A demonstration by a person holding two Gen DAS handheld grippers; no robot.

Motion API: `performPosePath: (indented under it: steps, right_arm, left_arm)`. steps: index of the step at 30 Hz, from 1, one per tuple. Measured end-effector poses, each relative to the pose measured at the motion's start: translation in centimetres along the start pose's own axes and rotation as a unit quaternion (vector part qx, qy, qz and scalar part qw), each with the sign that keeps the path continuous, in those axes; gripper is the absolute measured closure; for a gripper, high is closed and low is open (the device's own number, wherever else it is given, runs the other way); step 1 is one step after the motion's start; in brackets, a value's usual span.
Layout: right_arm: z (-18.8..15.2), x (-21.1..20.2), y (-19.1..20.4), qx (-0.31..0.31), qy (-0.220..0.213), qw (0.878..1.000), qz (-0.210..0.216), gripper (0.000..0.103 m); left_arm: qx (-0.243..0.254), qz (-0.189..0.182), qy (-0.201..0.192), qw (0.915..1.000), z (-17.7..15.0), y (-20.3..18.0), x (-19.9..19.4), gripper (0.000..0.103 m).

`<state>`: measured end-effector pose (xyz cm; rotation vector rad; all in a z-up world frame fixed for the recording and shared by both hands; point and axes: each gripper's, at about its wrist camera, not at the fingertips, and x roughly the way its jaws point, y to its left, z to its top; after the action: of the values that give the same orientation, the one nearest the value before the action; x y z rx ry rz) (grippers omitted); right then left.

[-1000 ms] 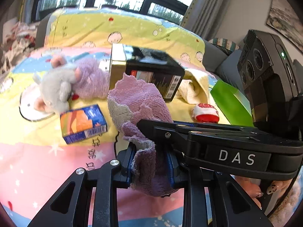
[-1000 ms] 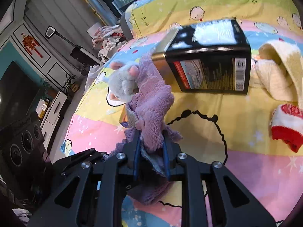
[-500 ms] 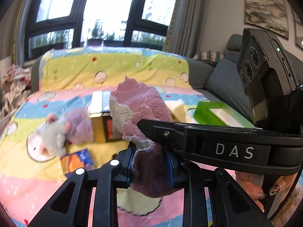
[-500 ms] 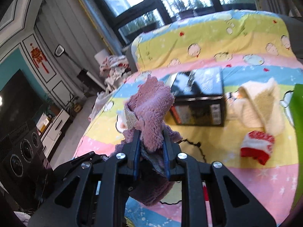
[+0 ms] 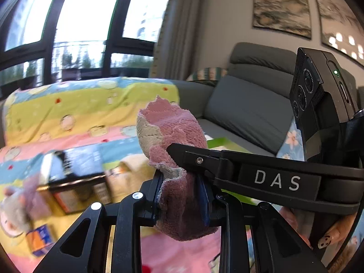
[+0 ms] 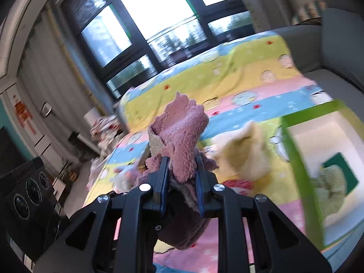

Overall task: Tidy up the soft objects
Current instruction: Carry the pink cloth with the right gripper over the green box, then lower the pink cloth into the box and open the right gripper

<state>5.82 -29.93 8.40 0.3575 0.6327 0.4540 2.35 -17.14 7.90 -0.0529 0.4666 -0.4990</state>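
Both grippers are clamped on the same purple cloth [image 5: 173,134], one from each side. Left gripper [image 5: 180,195] has its blue pads squeezed onto the lower part of the cloth, and the right gripper [image 6: 180,179] is doing the same in its own view, cloth [image 6: 182,136] bunched up and poking out above the fingers, a bit more hanging below. In the left view you can see the right gripper's body crossing in front, with "DAS" on it, its tip touching the cloth.

Using the black box [image 5: 75,170] as the landmark, since it sits on the cartoon blanket [image 5: 68,113]: the cloth is held up in the air in front of it, not touching the blanket. Just beside the box on its right is a cream cloth [image 5: 129,173]. On the left of the box is a grey and purple plush [image 5: 20,202], pretty blurred. Below the plush, nearer the camera than the box, is a small orange and blue carton [image 5: 39,241].

Right view shows the cream cloth [image 6: 243,152] with a red and white thing [image 6: 236,185] just below it. Well to the right is a green bin [image 6: 302,166] with a greenish soft item [image 6: 329,182] inside. Grey sofa [image 5: 250,104] sits behind it all.
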Motion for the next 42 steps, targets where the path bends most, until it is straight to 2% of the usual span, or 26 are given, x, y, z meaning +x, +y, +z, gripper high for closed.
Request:
performPosePath:
  steps: [4, 7, 12, 18, 24, 33, 36, 42]
  right_arm:
    - [0.7, -1.9, -3.3, 0.043, -0.027, 0.998, -0.025, 0.083]
    - [1.1, -2.8, -5.5, 0.075, -0.042, 0.995, -0.047, 0.083]
    - [1.5, -4.9, -9.0, 0.13, -0.077, 0.986, -0.067, 0.083]
    - [1.0, -6.4, -12.7, 0.188, -0.093, 0.972, -0.108, 0.083]
    - [-0.7, -7.9, -16.8, 0.259, -0.093, 0.955, -0.109, 0.083]
    - [-1.6, -8.0, -18.8, 0.289, -0.076, 0.941, -0.162, 0.083]
    - [-1.5, -8.2, -18.7, 0.289, -0.077, 0.937, -0.181, 0.083]
    - [-1.7, -8.3, -19.7, 0.294, -0.067, 0.931, -0.207, 0.083]
  left_arm:
    - [0.016, -0.038, 0.009, 0.9991, 0.7, -2.4, 2.5, 0.075]
    - [0.015, -0.068, 0.033, 0.9971, 1.4, -3.9, 4.9, 0.075]
    - [0.038, -0.103, 0.048, 0.9928, 2.5, -6.7, 7.7, 0.075]
    - [0.049, -0.163, 0.083, 0.9819, 2.2, -9.3, 11.6, 0.075]
    - [0.04, -0.205, 0.137, 0.9682, 1.2, -11.6, 15.0, 0.075]
    - [0.041, -0.195, 0.191, 0.9611, 0.4, -13.9, 18.0, 0.075]
    - [0.027, -0.193, 0.202, 0.9598, 0.3, -14.0, 18.4, 0.075]
    - [0.033, -0.178, 0.217, 0.9592, 0.0, -14.5, 18.8, 0.075]
